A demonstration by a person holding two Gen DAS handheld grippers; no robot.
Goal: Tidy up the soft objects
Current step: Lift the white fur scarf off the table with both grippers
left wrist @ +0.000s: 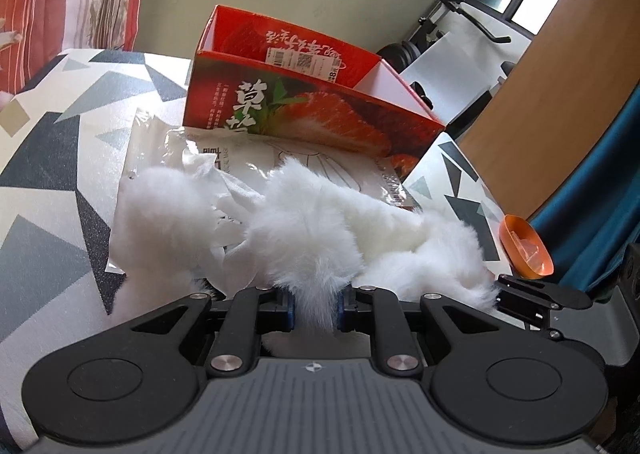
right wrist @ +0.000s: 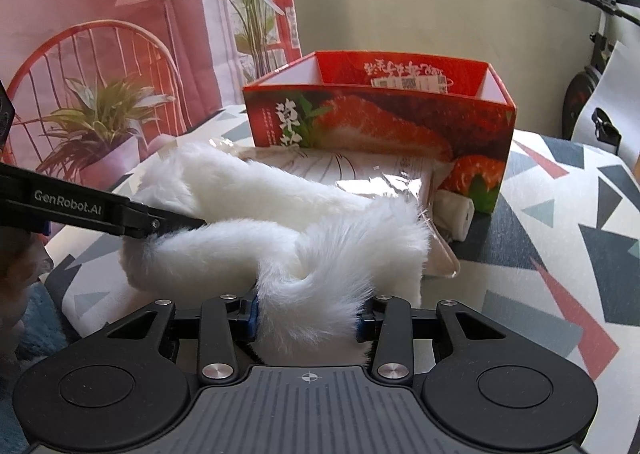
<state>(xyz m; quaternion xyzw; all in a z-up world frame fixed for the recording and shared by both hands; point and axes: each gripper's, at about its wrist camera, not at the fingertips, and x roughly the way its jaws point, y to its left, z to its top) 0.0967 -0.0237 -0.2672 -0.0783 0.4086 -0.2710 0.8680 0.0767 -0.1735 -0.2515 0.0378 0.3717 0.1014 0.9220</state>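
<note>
At the left of the right wrist view, a printed backdrop [right wrist: 120, 33] of a lamp, chair and potted plants hangs behind the surface [right wrist: 560, 213], which wears a cloth of grey, black and red triangles. The left gripper [right wrist: 200, 222] reaches in from that left edge, its black fingers pinched nearly together on one end of the white furry fabric [right wrist: 280, 213]; in its own view the left gripper [left wrist: 314, 304] has a tuft squeezed tight between the blue pads. The fabric runs in a twisted band across the middle of the surface, lying partly over a clear plastic bag [right wrist: 400, 181] with printed paper inside. The right gripper [right wrist: 306, 316] holds the other, nearer end, its fingers standing partly apart with a thick bunch of fur filling the gap. Just behind the bag and touching it stands an open red strawberry box [right wrist: 380, 125], blocking the far side. A small rolled white cloth [right wrist: 456, 213] lies at the box's right corner. In the left wrist view, an orange scoop [left wrist: 526, 248] sits at the surface's right edge.
</note>
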